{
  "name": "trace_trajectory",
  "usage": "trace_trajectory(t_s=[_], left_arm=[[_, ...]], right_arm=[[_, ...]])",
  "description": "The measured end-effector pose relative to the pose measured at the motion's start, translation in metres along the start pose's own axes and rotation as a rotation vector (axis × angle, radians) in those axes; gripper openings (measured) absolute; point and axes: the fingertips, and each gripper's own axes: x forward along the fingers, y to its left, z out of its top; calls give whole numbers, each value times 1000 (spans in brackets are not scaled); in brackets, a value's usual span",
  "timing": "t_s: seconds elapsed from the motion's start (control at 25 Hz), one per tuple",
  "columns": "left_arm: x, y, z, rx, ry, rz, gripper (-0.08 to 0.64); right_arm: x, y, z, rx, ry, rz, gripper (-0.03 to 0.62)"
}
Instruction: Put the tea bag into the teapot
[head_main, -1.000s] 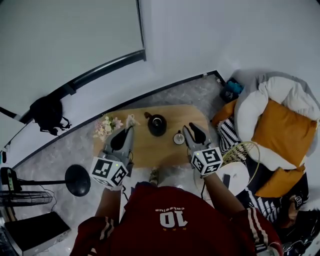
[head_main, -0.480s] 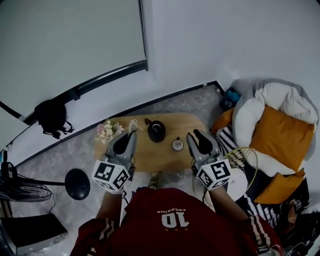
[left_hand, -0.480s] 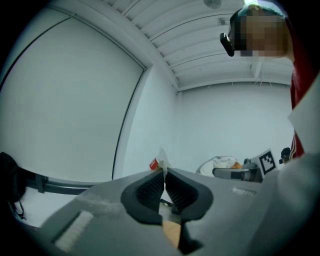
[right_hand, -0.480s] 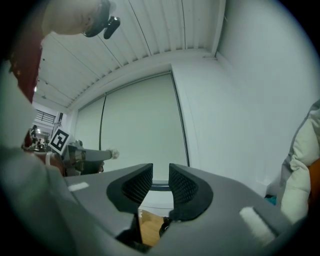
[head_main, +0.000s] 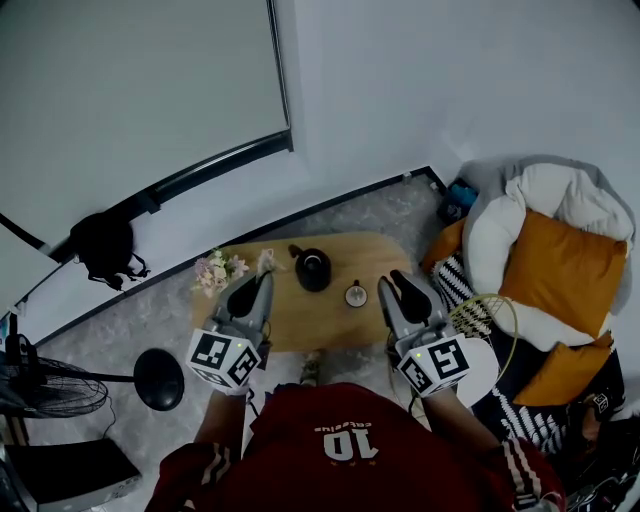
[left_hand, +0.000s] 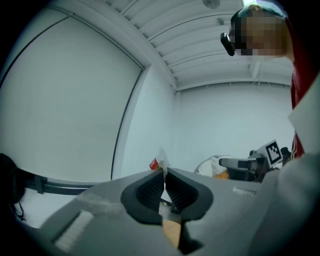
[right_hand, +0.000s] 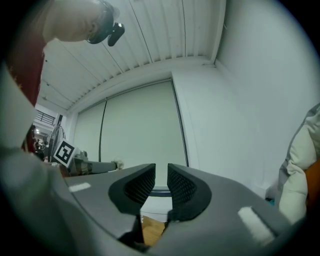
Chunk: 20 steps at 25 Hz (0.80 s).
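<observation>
Tea bag (left_hand: 160, 161) of thin white paper with a red tag is pinched at the very tips of the left gripper (left_hand: 164, 174). Its dark ribbed fingers (left_hand: 150, 189) are pressed together on the paper, and the bag's long side runs straight on past the tips, in line with the fingers. In the head view the tea bag (head_main: 265, 262) shows as a pale scrap just ahead of the left gripper (head_main: 262, 280), held above the near-left part of the light wooden oval worktop (head_main: 305, 322). The round black teapot (head_main: 313, 269) stands ahead of those fingers and off to their right, near the bag but not touching it. I cannot tell from here whether its mouth is uncovered. A small round dark-rimmed piece (head_main: 356, 294), lid or cup, lies on the worktop between the pot and the right gripper (head_main: 403, 290). The right gripper (right_hand: 161, 172) holds nothing. Its fingers (right_hand: 181, 187) stand a narrow gap apart and are closing on empty air, with only the far wall showing between them. A small bunch of pale flowers (head_main: 212, 270) sits to the left of the left fingers, clear of the path. The pot lies roughly between the two grippers, with the loaded left one slightly the nearer. The coming move is therefore probably a short carry forward and rightward from the left fingertips, then a tilt so the bag's long side points down into the pot before the grip is let go.
</observation>
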Motion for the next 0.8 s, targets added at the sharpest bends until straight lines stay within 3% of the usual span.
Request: trace_trajectory(t_s=[0.8], left_arm=[[-3, -4, 1, -48, -29, -15, 11]], right_arm=[[5, 2, -4, 7, 11, -8, 11]])
